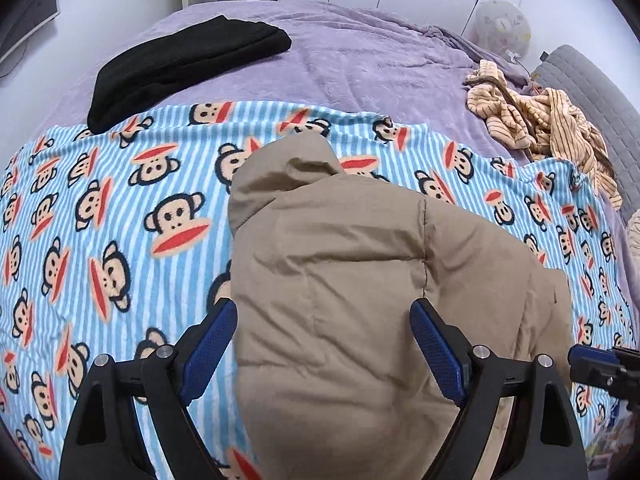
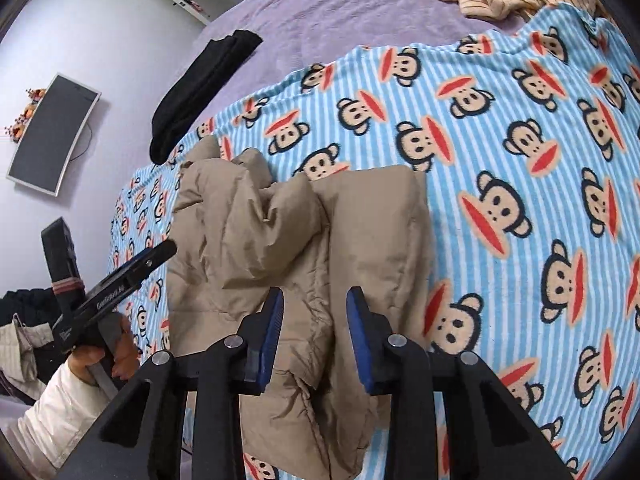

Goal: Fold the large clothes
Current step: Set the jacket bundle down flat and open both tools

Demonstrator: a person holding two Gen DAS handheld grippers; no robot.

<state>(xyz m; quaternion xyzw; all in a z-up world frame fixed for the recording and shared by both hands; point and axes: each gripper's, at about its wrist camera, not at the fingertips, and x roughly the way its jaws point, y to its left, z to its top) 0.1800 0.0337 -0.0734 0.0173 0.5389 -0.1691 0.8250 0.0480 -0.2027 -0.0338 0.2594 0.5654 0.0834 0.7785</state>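
Note:
A tan padded jacket (image 1: 344,280) lies partly folded on a blue striped monkey-print blanket (image 1: 120,208). My left gripper (image 1: 324,320) is open wide, its blue pads either side of the jacket's near part, just above it. In the right wrist view the jacket (image 2: 280,240) lies bunched with a sleeve folded over. My right gripper (image 2: 315,308) is open over the jacket's near edge, holding nothing. The left gripper (image 2: 120,280) shows at the left in a hand.
A folded black garment (image 1: 184,64) lies on the purple bedspread (image 1: 360,60) at the back left. A crumpled cream striped garment (image 1: 540,120) lies at the back right beside a grey cushion (image 1: 592,92). A monitor (image 2: 52,132) hangs on the wall.

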